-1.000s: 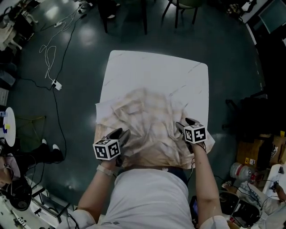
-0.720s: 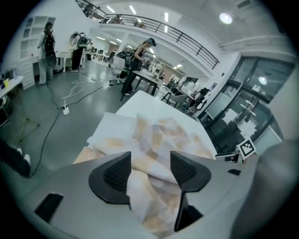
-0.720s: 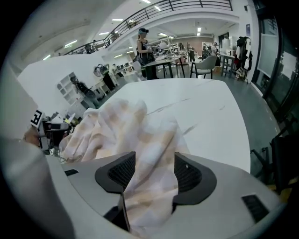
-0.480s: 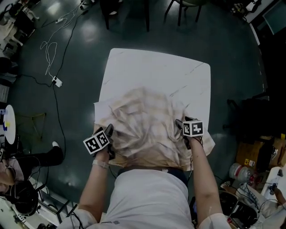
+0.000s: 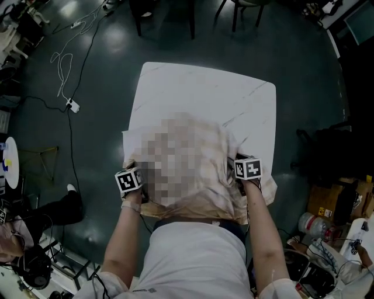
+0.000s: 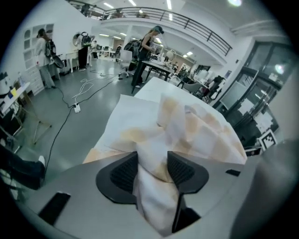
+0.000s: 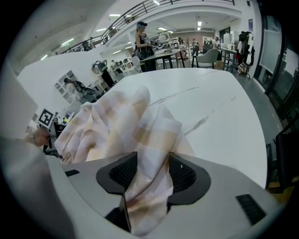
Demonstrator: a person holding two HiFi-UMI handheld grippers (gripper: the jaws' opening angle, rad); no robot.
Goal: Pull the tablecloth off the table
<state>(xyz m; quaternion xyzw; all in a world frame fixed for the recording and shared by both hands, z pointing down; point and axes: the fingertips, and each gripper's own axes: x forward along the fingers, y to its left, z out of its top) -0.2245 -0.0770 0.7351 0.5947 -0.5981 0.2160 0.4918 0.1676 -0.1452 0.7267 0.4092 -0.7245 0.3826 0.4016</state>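
Observation:
A crumpled beige-and-white checked tablecloth (image 5: pixel 204 201) is bunched on the near half of the white marble-look table (image 5: pixel 204 93); a mosaic patch covers its middle. My left gripper (image 5: pixel 142 177) is at the cloth's near left edge. Its jaws have just been closing, and a fold of cloth (image 6: pixel 187 126) fills the gap between the left gripper's (image 6: pixel 152 164) pads. My right gripper (image 5: pixel 234 166) is at the near right edge. In its own view the right gripper (image 7: pixel 150 167) is shut on a fold of the cloth (image 7: pixel 121 121). Both grippers point steeply down.
The far half of the tabletop (image 7: pixel 215 107) is bare. Chairs (image 5: pixel 234 11) stand beyond the table. A cable with a power strip (image 5: pixel 71 106) lies on the dark floor at left. Boxes and clutter (image 5: pixel 327 204) sit at lower right. People stand at desks far behind.
My left gripper has shifted left, from over the cloth to its near left edge, and now has a fold between its jaws. The right gripper has crept slightly left, cloth still in it.

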